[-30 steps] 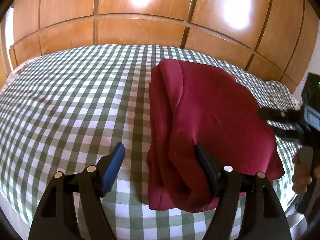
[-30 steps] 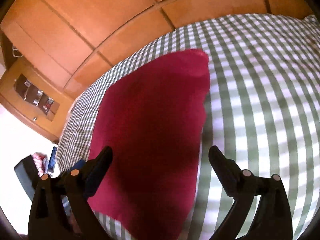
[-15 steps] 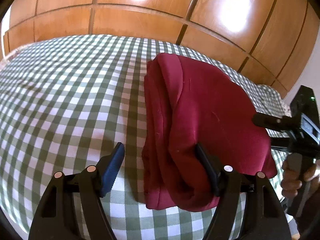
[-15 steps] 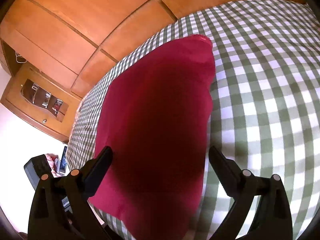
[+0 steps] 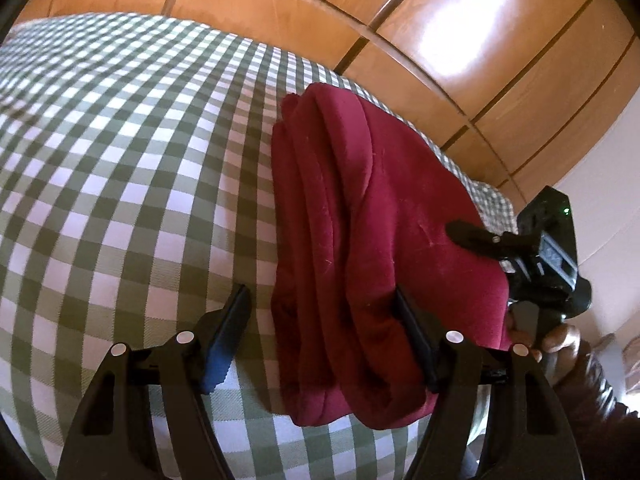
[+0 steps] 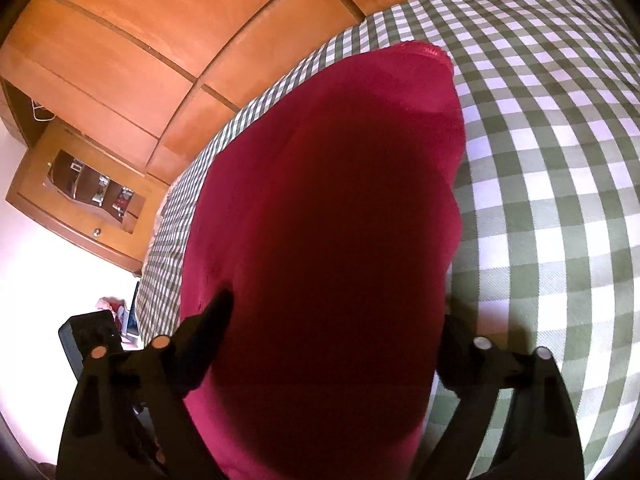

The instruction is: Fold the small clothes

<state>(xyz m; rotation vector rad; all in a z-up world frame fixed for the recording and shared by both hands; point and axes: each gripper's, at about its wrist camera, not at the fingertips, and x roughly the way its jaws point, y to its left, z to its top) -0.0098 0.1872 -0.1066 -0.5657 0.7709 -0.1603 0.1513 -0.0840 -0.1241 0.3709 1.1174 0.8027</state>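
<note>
Folded dark-red fabric garment on the green-and-white checked bed, long axis running near-to-far; both released tongs, left and right, straddle its near end.

L gripper jaws wide apart astride near edge of folded red garment on checked bedcover; R gripper at right.

Folded garment on bedspread, wooden panels behind, left claw at its near edge
</note>
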